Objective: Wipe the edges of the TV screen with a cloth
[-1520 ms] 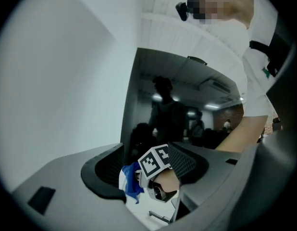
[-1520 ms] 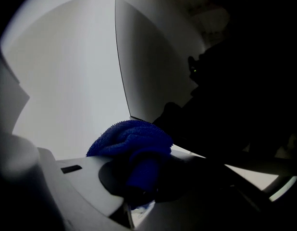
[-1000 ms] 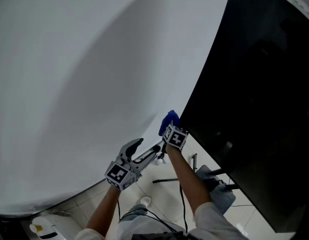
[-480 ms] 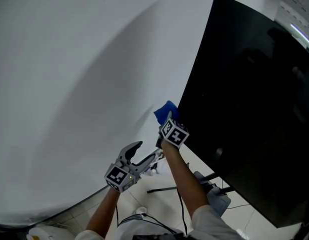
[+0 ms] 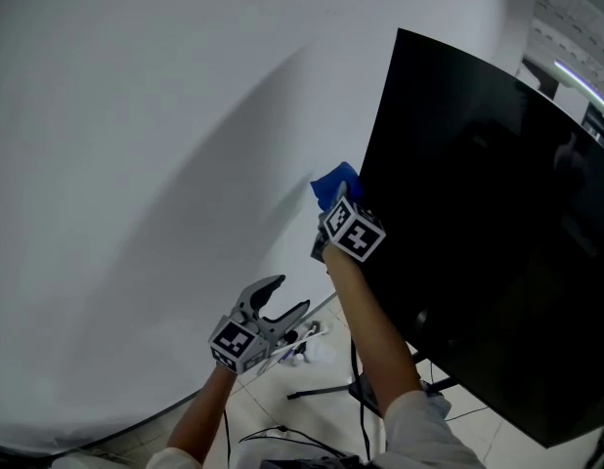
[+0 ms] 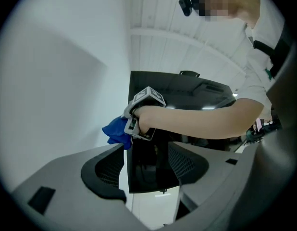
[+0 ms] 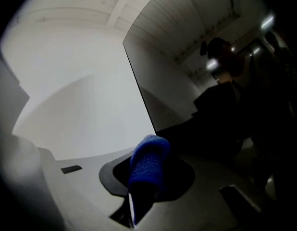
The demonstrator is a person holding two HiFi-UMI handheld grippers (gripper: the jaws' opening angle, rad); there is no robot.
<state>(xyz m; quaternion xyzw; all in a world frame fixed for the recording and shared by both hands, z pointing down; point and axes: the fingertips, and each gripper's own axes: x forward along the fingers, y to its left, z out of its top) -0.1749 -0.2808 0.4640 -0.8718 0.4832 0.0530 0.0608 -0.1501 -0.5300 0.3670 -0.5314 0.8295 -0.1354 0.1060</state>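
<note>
The big black TV screen [image 5: 488, 252] stands at the right of the head view, its left edge running up beside a white wall. My right gripper [image 5: 338, 203] is shut on a blue cloth [image 5: 334, 185] and presses it against that left edge, about halfway up. In the right gripper view the blue cloth [image 7: 147, 165] is folded between the jaws, touching the screen's dark edge [image 7: 139, 88]. My left gripper [image 5: 282, 303] hangs lower left, open and holding nothing. In the left gripper view the blue cloth [image 6: 117, 133] shows against the TV screen [image 6: 153, 167].
A white wall [image 5: 146, 164] fills the left and middle of the head view. Below the screen a black stand with legs and cables [image 5: 331, 394] rests on the tiled floor. A person's white sleeve [image 5: 419, 438] is at the bottom.
My right gripper has slid the blue cloth upward along the screen's left edge. The left gripper has stayed low and open, shifting little.
</note>
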